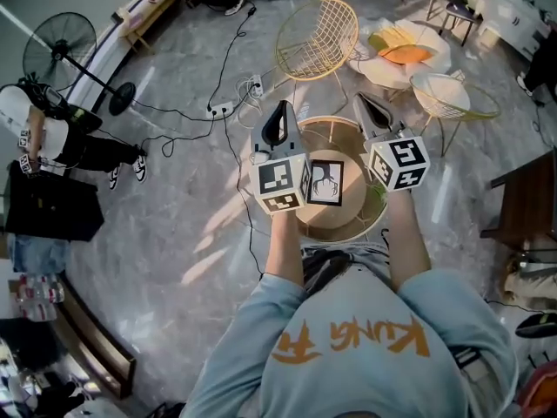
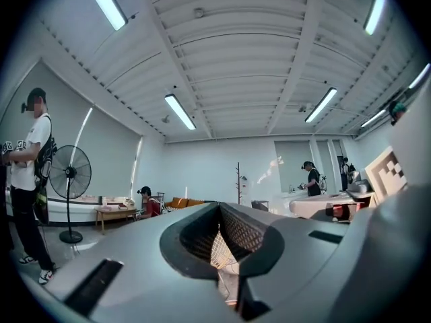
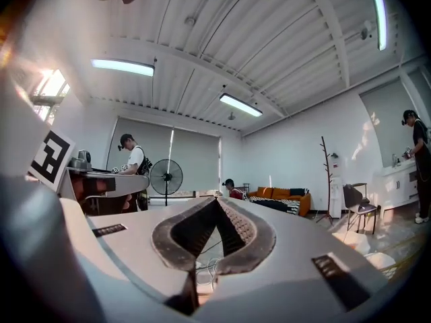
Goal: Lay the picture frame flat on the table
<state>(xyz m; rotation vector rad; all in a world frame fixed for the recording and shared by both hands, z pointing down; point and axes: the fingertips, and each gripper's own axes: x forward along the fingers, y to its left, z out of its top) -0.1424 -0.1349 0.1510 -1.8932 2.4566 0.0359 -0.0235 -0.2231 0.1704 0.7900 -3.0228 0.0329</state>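
Picture frame (image 1: pixel 326 182): dark rectangular border, apparently lying flat on the round wooden table (image 1: pixel 348 226); shown in head view only. Left gripper (image 1: pixel 281 110) and right gripper (image 1: pixel 361 101): grey, with cross-hatched pads (image 2: pixel 242 231) pressed together, empty, held above the table.

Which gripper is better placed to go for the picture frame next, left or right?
Left, marginally. In the head view the picture frame on the round table shows right beside the left gripper; the right gripper is further off. Both are shut, empty, pointing level.
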